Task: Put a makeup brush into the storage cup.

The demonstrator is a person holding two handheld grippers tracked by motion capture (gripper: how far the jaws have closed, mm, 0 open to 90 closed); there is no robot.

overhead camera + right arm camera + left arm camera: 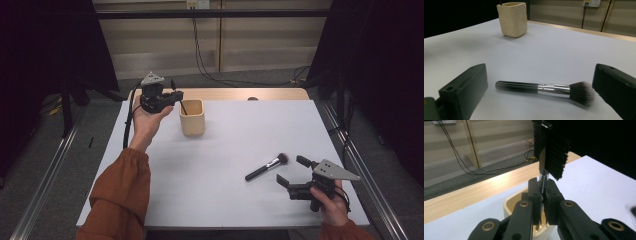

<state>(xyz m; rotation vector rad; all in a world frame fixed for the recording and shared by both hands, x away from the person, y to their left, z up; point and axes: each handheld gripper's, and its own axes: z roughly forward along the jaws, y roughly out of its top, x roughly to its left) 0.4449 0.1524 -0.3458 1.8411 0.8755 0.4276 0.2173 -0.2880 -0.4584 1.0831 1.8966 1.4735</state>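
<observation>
the left gripper (167,97) sits up at the far left of the tabletop (225,200), right over the cream cup (192,117), and its fingers (534,195) are clamped tight on a slim black-handled brush (549,147). in the left gripper view the flat dark bristle head stands above the fingers, and the handle runs down between them into the cup's mouth. in the high view a thin dark stem (183,106) slants into the cup, so i judge this brush to be going in handle first, but not let go yet.

nearer the person, the right gripper (295,172) waits low over the tabletop with its fingers (464,90) spread wide. lying flat between them, touching neither, is the powder brush (544,88): black handle, silver ferrule, fluffy grey head pointing toward the right finger in the right gripper view. it is well apart from the cup, which stands upright far across the white surface (512,18).

so, as a judgement: one brush is nearly stowed and just needs releasing; the powder brush is framed for a grab but not gripped, and it has yet to be lifted, carried over and dropped into the cup. roughly halfway.
</observation>
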